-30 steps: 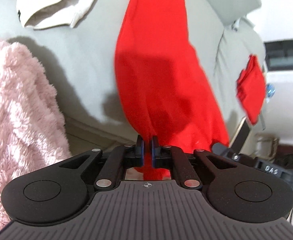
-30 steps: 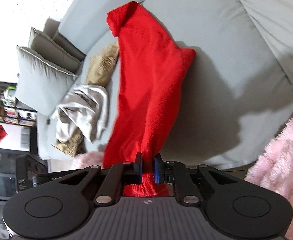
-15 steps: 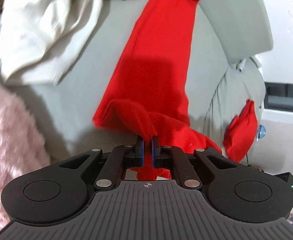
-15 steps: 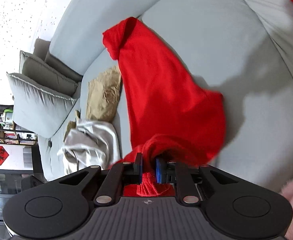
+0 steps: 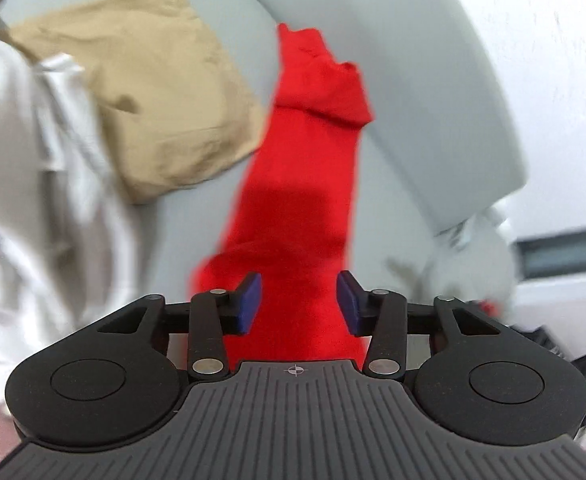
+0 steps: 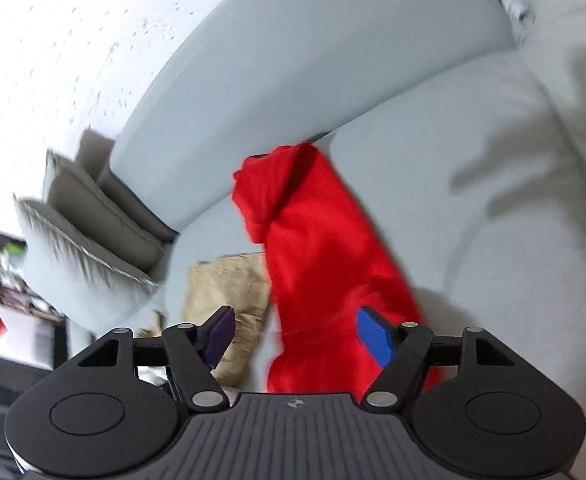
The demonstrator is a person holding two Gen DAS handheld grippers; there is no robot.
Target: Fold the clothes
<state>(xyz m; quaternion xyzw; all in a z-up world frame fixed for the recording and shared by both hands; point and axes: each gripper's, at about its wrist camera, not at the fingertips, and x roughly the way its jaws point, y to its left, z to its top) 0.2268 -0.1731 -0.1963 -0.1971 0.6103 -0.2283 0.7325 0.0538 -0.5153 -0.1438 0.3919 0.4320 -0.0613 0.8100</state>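
- Left wrist view: the left gripper (image 5: 299,300) has its fingers spread wide with nothing between them; the red garment (image 5: 305,208) lies just past them, stretched along the grey sofa (image 5: 393,80) toward the backrest.
- A tan cloth (image 5: 153,108) lies just left of the garment, its edge touching it, and a white garment (image 5: 41,184) is heaped further left, blurred.
- Right wrist view: the right gripper (image 6: 295,334) is also spread and empty, with the red garment (image 6: 325,264) lying beyond its blue fingers (image 6: 375,338).
- The tan cloth (image 6: 229,292) sits beside the garment, partly hidden by the left finger.
- Grey cushions (image 6: 89,236) are stacked at the sofa's far end.
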